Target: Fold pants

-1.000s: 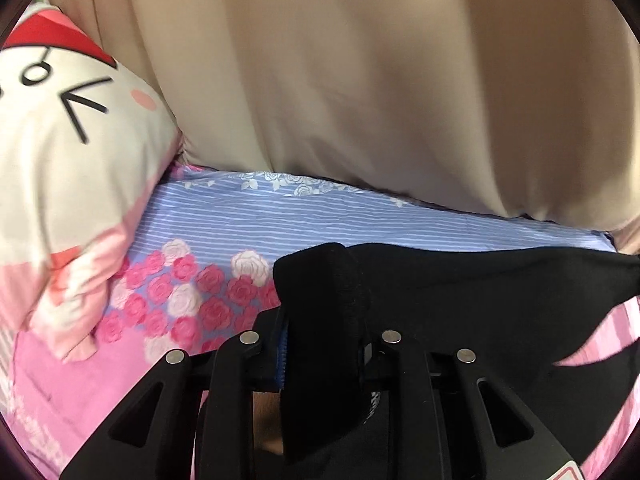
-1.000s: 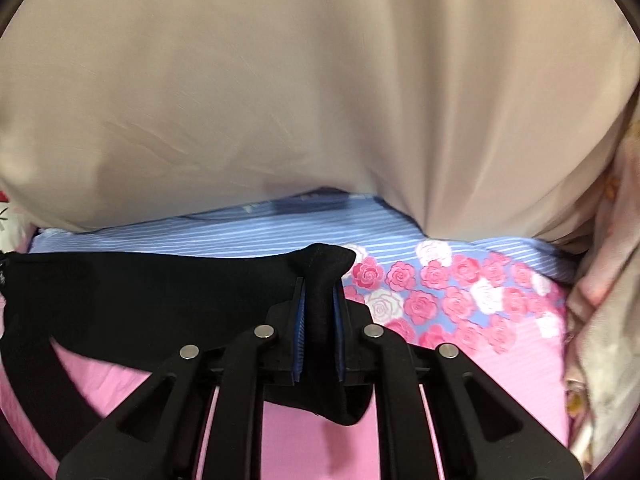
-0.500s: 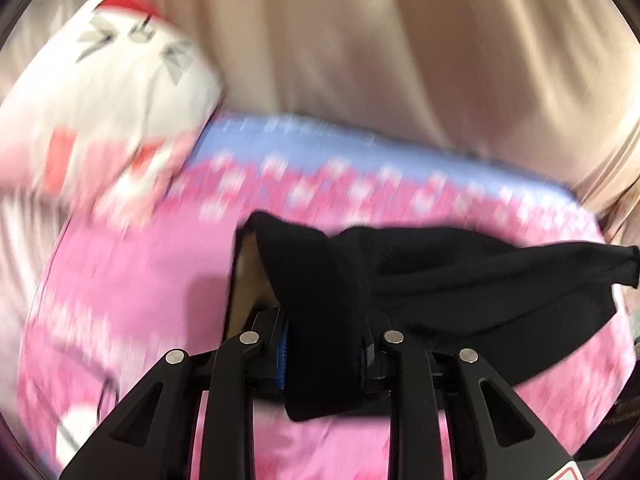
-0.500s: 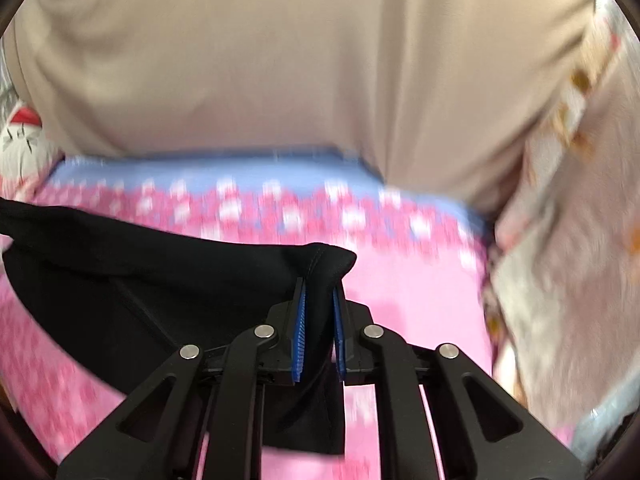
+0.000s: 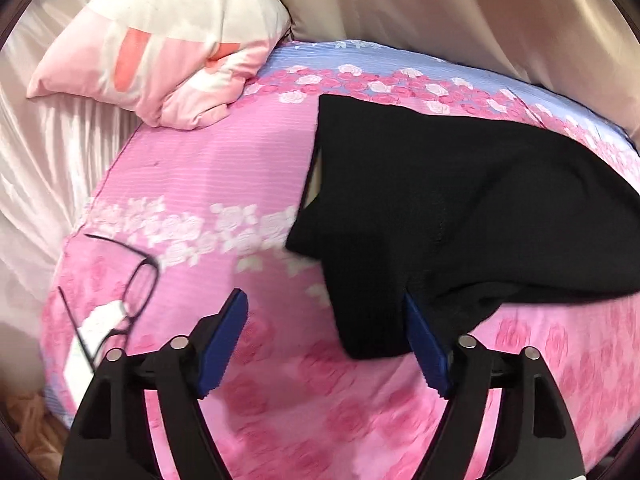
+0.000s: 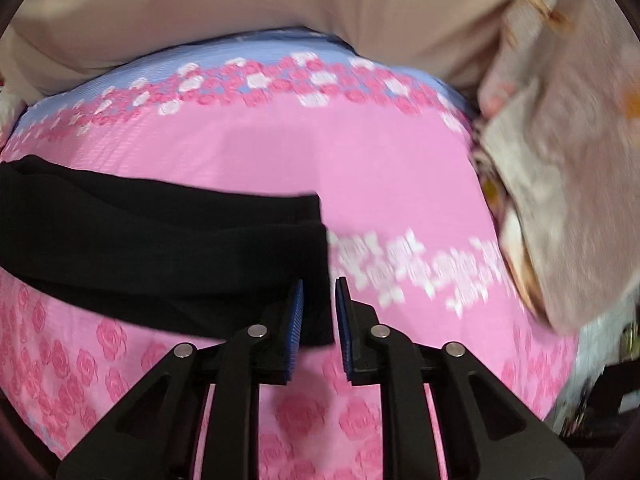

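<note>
The black pants (image 5: 460, 216) lie in a folded heap on the pink rose-print bed cover (image 5: 224, 168). My left gripper (image 5: 326, 332) is wide open just above the cover; a corner of the pants lies loose between its blue pads (image 5: 224, 332), against the right one. In the right wrist view the pants (image 6: 152, 248) stretch in from the left. My right gripper (image 6: 319, 320) has its blue pads (image 6: 294, 332) slightly apart around the pants' right end, not pinching it.
A white and pink cat-face pillow (image 5: 168, 40) sits at the back left. A pair of black-framed glasses (image 5: 132, 292) lies on the cover left of my left gripper. A crumpled floral blanket (image 6: 560, 184) is at the right. A beige curtain (image 6: 240, 12) hangs behind.
Both grippers lowered the pants to the bed and pulled back. The left gripper opened wide and let go of the pants. The right gripper's pads parted and loosened their hold.
</note>
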`<move>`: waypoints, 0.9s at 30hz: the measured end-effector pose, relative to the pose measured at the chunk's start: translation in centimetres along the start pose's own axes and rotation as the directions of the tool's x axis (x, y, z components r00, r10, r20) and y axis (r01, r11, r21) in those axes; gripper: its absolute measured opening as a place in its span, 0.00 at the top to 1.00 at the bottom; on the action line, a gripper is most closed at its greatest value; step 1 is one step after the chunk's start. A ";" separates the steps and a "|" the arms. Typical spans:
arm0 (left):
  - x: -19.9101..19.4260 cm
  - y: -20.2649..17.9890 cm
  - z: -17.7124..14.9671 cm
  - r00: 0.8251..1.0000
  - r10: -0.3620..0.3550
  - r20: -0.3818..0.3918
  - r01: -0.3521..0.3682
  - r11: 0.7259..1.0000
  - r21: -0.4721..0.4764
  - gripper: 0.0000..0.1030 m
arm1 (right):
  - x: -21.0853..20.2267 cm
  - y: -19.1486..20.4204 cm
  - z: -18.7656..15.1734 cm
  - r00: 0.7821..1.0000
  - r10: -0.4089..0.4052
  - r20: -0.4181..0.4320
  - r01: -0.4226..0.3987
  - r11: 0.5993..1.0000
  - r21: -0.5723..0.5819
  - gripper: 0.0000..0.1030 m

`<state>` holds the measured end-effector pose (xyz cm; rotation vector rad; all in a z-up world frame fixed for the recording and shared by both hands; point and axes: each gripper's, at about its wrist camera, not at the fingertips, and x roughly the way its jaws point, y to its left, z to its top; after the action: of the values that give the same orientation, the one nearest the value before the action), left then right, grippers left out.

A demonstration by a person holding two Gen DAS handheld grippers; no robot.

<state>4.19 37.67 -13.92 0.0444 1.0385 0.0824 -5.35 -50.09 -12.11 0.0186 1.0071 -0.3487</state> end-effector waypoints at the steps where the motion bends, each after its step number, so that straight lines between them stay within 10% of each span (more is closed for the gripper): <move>1: -0.5 0.4 -0.1 1.000 0.006 0.006 -0.006 1.000 0.006 0.25 | -0.6 -0.7 -1.0 0.999 -0.031 -0.008 0.031 0.999 0.029 0.84; 9: -2.7 5.9 2.8 0.964 0.265 0.005 -0.265 0.963 0.045 0.27 | -5.1 -3.2 -2.9 0.997 0.048 0.065 -0.063 0.967 0.249 0.81; 13: -6.5 3.3 6.5 0.958 0.233 0.164 -0.228 0.972 -0.050 0.26 | -3.3 -2.5 1.2 0.981 0.153 0.118 -0.180 0.948 0.264 0.25; 18: -8.7 -6.5 8.6 0.948 0.122 0.293 -0.102 0.991 -0.081 0.21 | -0.4 -2.7 3.8 0.974 0.197 0.115 -0.221 0.943 0.250 0.30; 22: -8.9 -15.0 9.3 0.947 -0.036 0.319 0.058 0.997 -0.058 0.20 | 1.6 -0.7 4.9 0.960 0.280 0.004 -0.279 0.956 0.095 0.96; 27: -8.9 -23.6 9.3 0.943 -0.141 0.302 0.150 0.989 -0.006 0.20 | -9.8 1.2 7.5 0.892 0.346 0.290 -0.302 0.935 -0.186 0.97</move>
<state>8.83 13.42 -3.34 -0.0457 0.7327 -0.0439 -3.59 -47.56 -0.07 0.0063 0.6873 0.0284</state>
